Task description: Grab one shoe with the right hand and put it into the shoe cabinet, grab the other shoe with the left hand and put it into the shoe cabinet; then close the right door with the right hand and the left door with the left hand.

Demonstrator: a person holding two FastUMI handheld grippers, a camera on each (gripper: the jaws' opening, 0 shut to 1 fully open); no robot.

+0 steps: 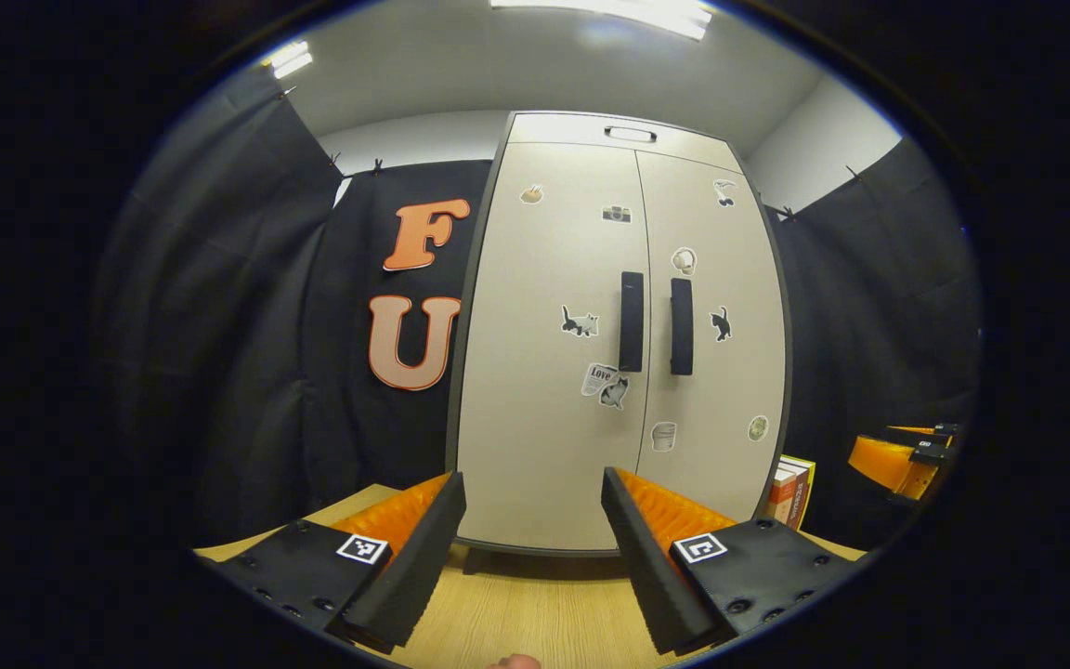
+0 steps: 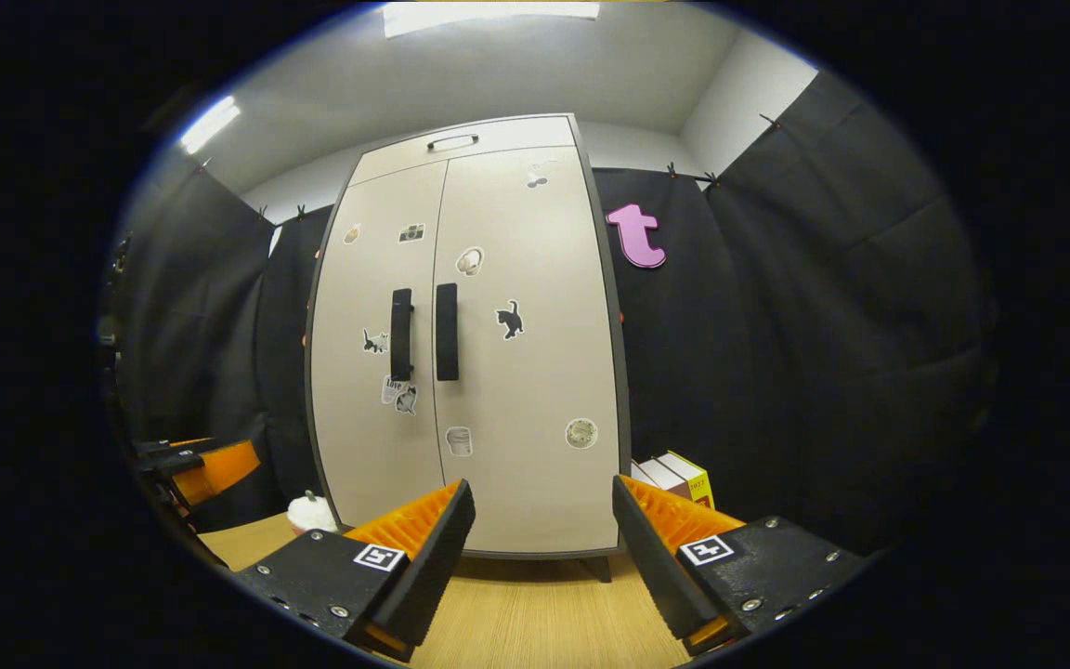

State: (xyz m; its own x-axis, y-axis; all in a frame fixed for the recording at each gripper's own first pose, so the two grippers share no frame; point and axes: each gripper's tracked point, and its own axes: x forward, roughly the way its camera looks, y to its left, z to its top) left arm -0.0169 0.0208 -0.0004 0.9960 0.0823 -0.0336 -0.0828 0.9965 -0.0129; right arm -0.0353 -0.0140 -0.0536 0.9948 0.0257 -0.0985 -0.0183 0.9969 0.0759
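Facing the shoe cabinet [image 1: 623,344] from in front, both grippers hover above the wooden tabletop [image 1: 535,613].

Left gripper [image 1: 533,557]: fingers spread wide, nothing between them, touching nothing; the gap frames the cabinet's base. It also shows at the left edge of the right gripper view.

Right gripper [image 2: 542,557]: fingers likewise wide apart, empty, clear of the cabinet. It shows too at the right edge of the left gripper view.

Shoe cabinet: pale, upright on the tabletop, left door [image 1: 554,344] and right door [image 1: 716,344] both closed, two dark vertical handles [image 1: 631,321] side by side at the centre seam, stickers scattered on both doors.

Books [image 2: 679,478]: just right of the cabinet.

Small white object [image 2: 312,513]: by the cabinet's left foot.
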